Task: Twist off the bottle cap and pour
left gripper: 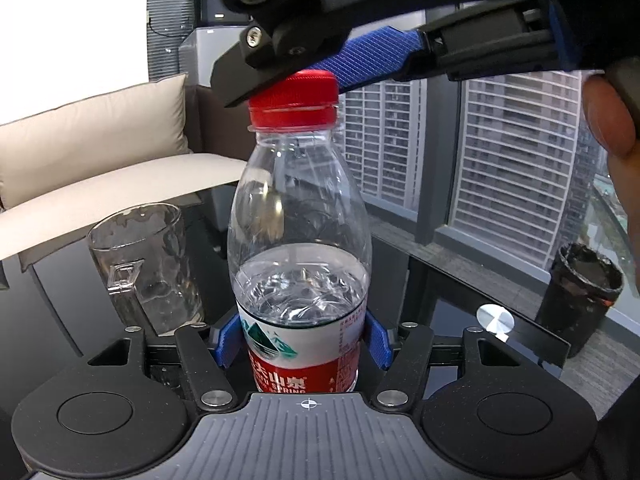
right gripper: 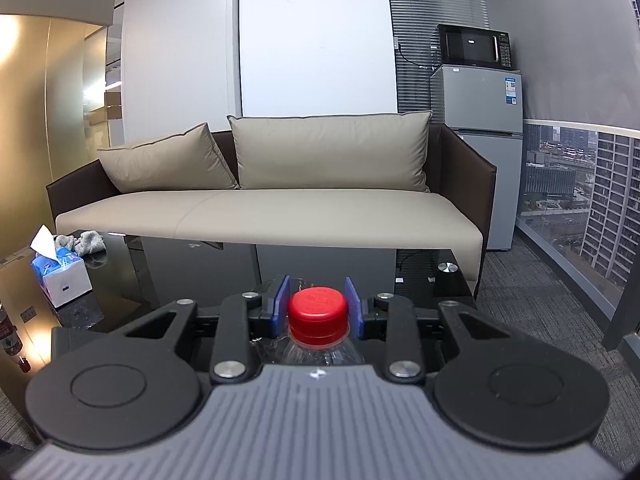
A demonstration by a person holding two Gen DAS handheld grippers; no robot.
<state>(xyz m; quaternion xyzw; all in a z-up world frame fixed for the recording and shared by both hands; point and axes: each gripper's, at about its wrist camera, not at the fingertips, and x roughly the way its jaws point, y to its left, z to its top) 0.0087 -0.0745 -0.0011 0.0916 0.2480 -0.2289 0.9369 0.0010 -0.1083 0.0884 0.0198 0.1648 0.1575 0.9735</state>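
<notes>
Upright bottle [left gripper: 298,264] ~half water, cap [right gripper: 318,312] on; glass mug [left gripper: 144,268] empty.

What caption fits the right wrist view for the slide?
Right gripper straddles the red cap of the water bottle, pads flanking it with small gaps, sofa behind.

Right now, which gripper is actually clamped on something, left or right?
The left gripper: its blue pads press the water bottle at the label. The right gripper only straddles the red cap, gaps visible both sides.

Bottle label [left gripper: 298,364] reads "夫山泉", apparently "SPRING" beneath.
</notes>
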